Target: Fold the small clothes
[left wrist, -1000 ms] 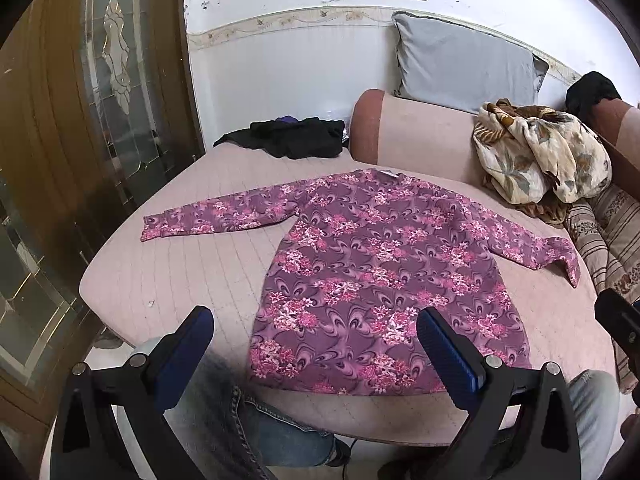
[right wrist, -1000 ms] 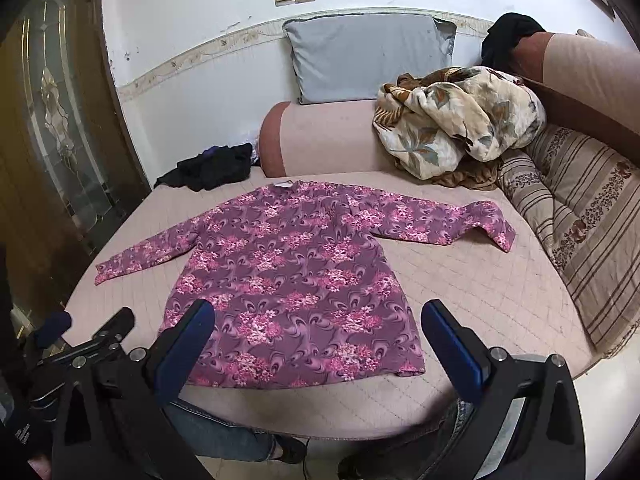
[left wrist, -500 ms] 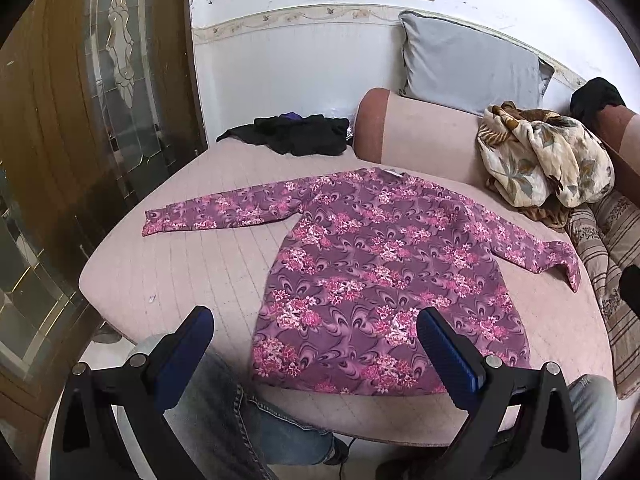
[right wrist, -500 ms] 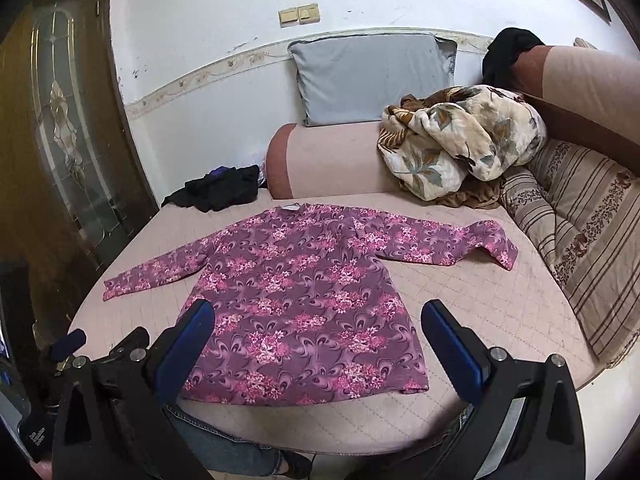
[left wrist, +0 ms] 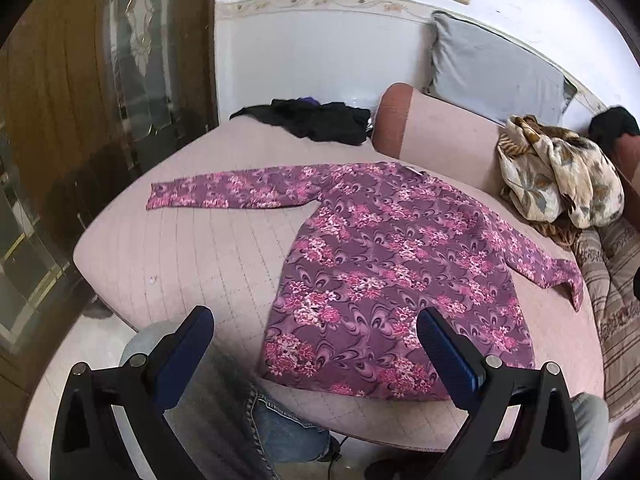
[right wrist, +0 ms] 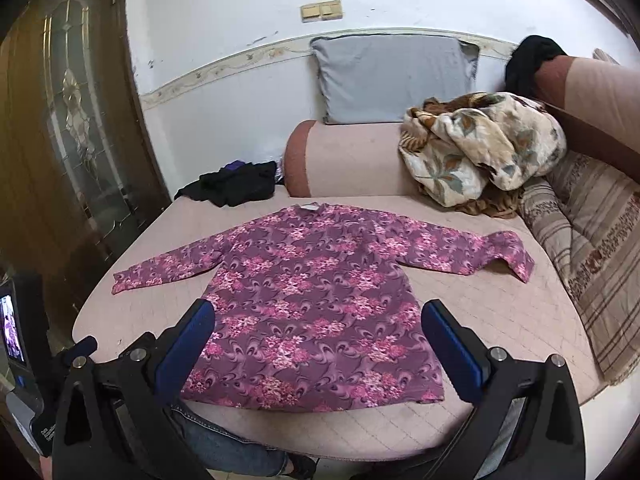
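A purple long-sleeved top with pink flowers [left wrist: 392, 264] lies flat on a pink quilted cushion [left wrist: 192, 256], both sleeves spread out, hem toward me. It also shows in the right wrist view [right wrist: 312, 304]. My left gripper [left wrist: 314, 340] is open and empty, held above the near edge of the cushion by the hem's left part. My right gripper [right wrist: 318, 338] is open and empty, held above the hem. Neither touches the cloth.
A dark garment [left wrist: 316, 118] lies at the cushion's far left. A floral blanket [right wrist: 480, 148] is heaped at the far right, beside a striped cushion [right wrist: 592, 256]. A grey pillow [right wrist: 392, 76] leans on the wall. A wooden door [left wrist: 80, 100] stands to the left. My jeans-clad knees [left wrist: 276, 428] are below.
Both grippers have tilted up and drawn slightly back, so the top sits lower in both views. The top has not moved. Both grippers stay open.
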{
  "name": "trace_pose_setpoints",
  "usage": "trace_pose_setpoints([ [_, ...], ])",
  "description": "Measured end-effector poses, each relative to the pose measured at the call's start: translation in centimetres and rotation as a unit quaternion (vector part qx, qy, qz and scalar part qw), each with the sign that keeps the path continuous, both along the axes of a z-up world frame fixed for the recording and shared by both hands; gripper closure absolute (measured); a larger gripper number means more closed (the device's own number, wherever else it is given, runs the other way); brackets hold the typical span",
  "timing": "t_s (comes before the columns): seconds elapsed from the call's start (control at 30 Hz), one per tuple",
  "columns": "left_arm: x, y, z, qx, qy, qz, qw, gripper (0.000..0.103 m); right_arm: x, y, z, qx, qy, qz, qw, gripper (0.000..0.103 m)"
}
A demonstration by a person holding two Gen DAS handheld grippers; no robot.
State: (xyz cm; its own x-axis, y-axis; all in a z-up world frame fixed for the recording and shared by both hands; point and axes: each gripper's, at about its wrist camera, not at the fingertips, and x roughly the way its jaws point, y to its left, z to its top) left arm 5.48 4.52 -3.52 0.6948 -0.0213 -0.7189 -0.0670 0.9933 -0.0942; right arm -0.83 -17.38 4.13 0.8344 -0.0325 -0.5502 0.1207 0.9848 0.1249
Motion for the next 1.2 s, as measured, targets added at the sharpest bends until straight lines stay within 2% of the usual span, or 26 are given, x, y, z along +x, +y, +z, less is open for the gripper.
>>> trace_pose_setpoints([
  [0.13,2.4,2.5,-1.0,-0.029,0.022,0.025,0.999,0.0,2.6,1.5,-0.6,-0.001,0.025,0.024,0.999,0.0],
  [0.2,4.7,4.2,-1.7,-0.059,0.045,0.043,0.9963,0.0,4.2,2.4,-1.0,0.002,0.035,0.034,0.999,0.0],
  [0.37,8.1,7.2,-2.6,-0.067,0.042,0.104,0.9914,0.0,8.5,4.4,-2.3,-0.013,0.063,0.042,0.997,0.0],
  [0.57,11.2,9.3,-2.4,-0.052,0.006,0.105,0.993,0.0,12.8,6.0,-3.1,-0.022,0.074,0.052,0.996,0.0],
  [0.67,13.4,11.0,-3.0,-0.07,0.014,0.097,0.9927,0.0,15.2,7.1,-3.7,-0.022,0.079,0.065,0.995,0.001],
  [0.77,16.8,13.5,-4.6,-0.12,0.042,0.092,0.9877,0.0,18.2,8.7,-4.6,-0.015,0.09,0.093,0.992,0.005],
  [0.83,19.5,15.8,-6.2,-0.152,0.058,0.109,0.9807,0.0,20.9,9.7,-5.3,-0.001,0.101,0.116,0.988,0.008],
  [0.9,22.2,18.8,-8.0,-0.191,0.079,0.146,0.9675,0.001,23.4,10.4,-6.0,0.016,0.115,0.129,0.985,0.015],
  [0.93,23.3,20.6,-9.0,-0.219,0.083,0.169,0.9574,0.001,24.5,10.9,-6.2,0.026,0.121,0.136,0.983,0.016],
  [0.97,24.6,23.0,-10.4,-0.258,0.089,0.201,0.9408,0.001,25.5,11.2,-6.5,0.033,0.125,0.141,0.982,0.017],
  [1.0,25.6,24.8,-11.6,-0.282,0.096,0.224,0.9282,0.002,26.6,11.7,-6.9,0.037,0.128,0.146,0.98,0.019],
  [1.03,26.1,25.8,-12.3,-0.293,0.102,0.237,0.9206,0.005,27.2,12.2,-7.1,0.036,0.129,0.15,0.98,0.019],
  [1.07,27.0,27.8,-13.5,-0.313,0.103,0.267,0.9057,0.007,27.7,12.7,-7.3,0.037,0.129,0.155,0.979,0.019],
  [1.1,27.7,29.0,-14.2,-0.315,0.101,0.283,0.9001,0.01,28.3,13.2,-7.8,0.038,0.13,0.161,0.978,0.019],
  [1.2,30.3,30.3,-15.8,-0.301,0.121,0.299,0.8974,0.018,30.1,14.5,-9.1,0.036,0.135,0.175,0.975,0.024],
])
